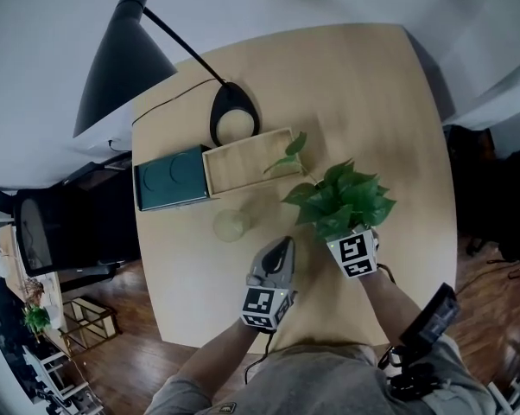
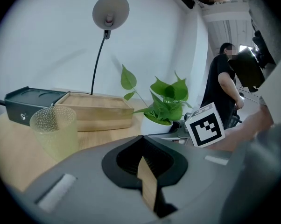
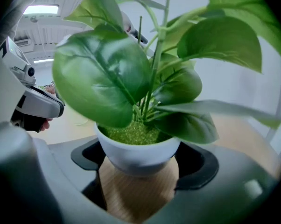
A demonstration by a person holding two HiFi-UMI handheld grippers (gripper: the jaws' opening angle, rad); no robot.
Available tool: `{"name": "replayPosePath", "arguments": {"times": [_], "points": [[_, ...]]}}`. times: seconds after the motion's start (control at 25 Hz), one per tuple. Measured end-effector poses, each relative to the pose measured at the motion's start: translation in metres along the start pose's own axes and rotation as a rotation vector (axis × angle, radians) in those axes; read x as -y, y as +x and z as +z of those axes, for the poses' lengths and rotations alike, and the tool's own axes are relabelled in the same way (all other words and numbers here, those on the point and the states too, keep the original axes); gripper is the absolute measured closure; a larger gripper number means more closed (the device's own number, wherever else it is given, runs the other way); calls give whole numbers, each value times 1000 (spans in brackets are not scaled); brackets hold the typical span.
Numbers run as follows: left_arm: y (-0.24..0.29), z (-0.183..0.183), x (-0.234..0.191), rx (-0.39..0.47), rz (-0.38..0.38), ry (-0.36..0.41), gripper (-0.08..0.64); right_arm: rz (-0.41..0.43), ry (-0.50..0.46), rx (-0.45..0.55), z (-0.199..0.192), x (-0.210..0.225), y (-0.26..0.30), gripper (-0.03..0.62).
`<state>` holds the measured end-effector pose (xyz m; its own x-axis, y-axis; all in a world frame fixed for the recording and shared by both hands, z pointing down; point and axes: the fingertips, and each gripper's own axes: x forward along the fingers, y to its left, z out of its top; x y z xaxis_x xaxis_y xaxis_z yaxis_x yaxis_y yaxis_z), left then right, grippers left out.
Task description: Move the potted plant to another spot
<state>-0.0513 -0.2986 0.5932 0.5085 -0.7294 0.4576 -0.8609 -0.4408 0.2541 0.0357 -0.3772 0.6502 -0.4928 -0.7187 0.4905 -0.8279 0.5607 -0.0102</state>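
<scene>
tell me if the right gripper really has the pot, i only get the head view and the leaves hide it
observer: yes, in its own view the right gripper has its jaws against both sides of the white pot of the potted plant.
operator: left one carrying anything
observer: no, the left gripper is shut and empty.
operator: anyone nearby
observer: a person in dark clothes stands in the background of the left gripper view.
</scene>
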Motion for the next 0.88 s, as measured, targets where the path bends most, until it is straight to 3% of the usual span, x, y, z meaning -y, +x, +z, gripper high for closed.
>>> {"name": "replayPosePath", "arguments": {"times": [0.6,0.88], "points": [[-5,-2,-3,4,3,10,566,-7,1,2,-1,0,4,119],[-6,0,-1,6,1,16,566,14,5,-4,-4,-5,5,77]]}}
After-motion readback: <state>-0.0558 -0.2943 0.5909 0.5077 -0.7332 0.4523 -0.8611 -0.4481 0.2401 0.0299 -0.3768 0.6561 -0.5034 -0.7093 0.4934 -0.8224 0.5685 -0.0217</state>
